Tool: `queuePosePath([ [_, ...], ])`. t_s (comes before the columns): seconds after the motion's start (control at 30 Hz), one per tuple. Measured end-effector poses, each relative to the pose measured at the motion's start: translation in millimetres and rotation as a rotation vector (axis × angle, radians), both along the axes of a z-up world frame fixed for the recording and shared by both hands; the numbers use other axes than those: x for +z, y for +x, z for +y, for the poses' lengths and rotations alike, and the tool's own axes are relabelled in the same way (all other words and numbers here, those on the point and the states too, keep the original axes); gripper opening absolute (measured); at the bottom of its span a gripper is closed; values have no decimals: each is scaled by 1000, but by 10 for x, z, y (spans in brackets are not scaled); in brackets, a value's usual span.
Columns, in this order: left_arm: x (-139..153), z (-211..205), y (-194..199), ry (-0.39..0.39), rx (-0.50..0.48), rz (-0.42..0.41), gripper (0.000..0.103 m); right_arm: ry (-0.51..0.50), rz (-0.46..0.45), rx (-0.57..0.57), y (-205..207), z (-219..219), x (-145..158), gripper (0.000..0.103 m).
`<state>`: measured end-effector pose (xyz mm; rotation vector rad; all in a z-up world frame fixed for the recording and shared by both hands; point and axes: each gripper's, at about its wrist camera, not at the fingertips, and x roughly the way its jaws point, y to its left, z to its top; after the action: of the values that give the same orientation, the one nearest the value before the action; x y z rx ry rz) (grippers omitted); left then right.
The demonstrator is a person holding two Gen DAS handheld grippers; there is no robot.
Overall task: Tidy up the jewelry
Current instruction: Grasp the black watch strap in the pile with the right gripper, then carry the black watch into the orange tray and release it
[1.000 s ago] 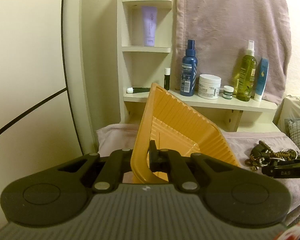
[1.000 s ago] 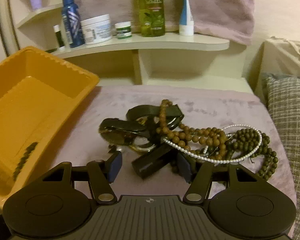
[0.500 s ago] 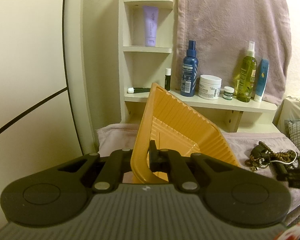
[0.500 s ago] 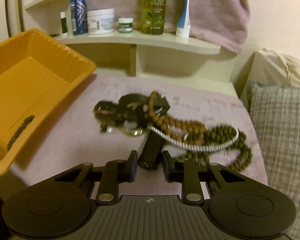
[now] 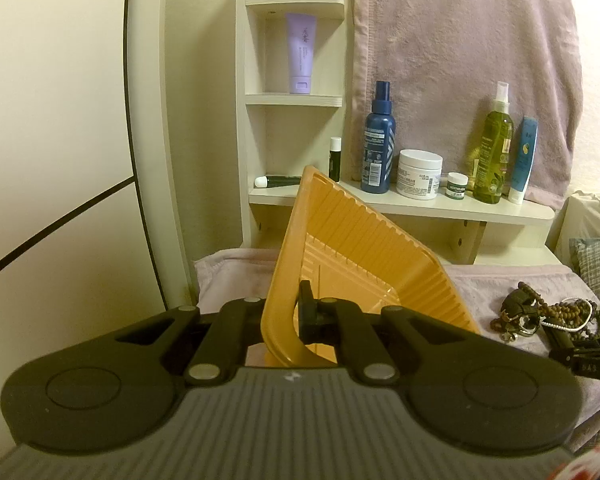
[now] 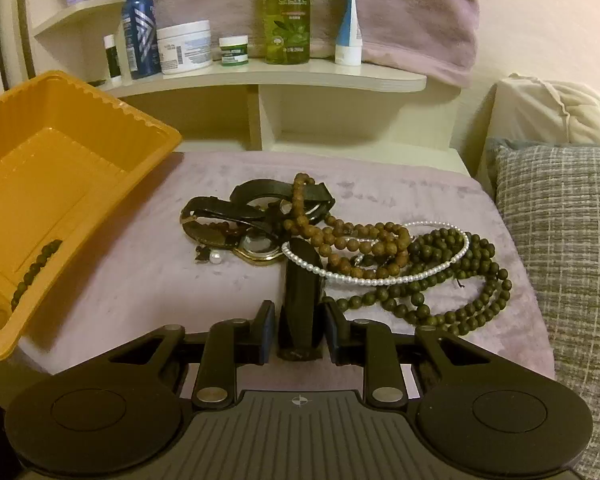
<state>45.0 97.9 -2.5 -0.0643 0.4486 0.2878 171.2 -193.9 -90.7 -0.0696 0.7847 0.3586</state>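
Orange tray (image 6: 60,168) tilted, its near wall clamped between the closed jaws of the left gripper (image 5: 296,312); inside it, one dark bead bracelet (image 6: 34,270) lying against the low side, nothing else seen in it. Jewelry pile (image 6: 364,248) on the mauve cloth (image 6: 148,280) beside the tray: green bead strand (image 6: 460,292), brown bead strand (image 6: 340,236), pearl strand (image 6: 380,280) and black watch straps (image 6: 260,204), tangled together. Right gripper (image 6: 298,330) clamped on one black strap end (image 6: 300,300), pads pressed on both sides. A second ago these jaws stood wide apart with the strap loose between them; they have just been closing, and the strap now points straight at the camera. Left grip on the tray unchanged. Only the right wrist view shows the bracelet in the tray; the left wrist view alone shows the upper shelves with the lilac tube (image 5: 300,54)
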Motion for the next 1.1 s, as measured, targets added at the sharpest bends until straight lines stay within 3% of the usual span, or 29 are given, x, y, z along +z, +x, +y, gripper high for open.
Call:
queuePosePath([
  [0.27,-11,-4,3,4,-5,0,6,52,32,-11,-161,-68,126,23],
  [0.73,-4,-13,-13,1,-7,0,6,149,9,24,-267,46,345,23],
  [0.93,-9,-12,-15,1,-7,0,6,277,-11,150,-287,372,610,23],
  [1.1,-9,-12,-16,-2,-6,0,6,326,25,305,-314,824,623,23],
])
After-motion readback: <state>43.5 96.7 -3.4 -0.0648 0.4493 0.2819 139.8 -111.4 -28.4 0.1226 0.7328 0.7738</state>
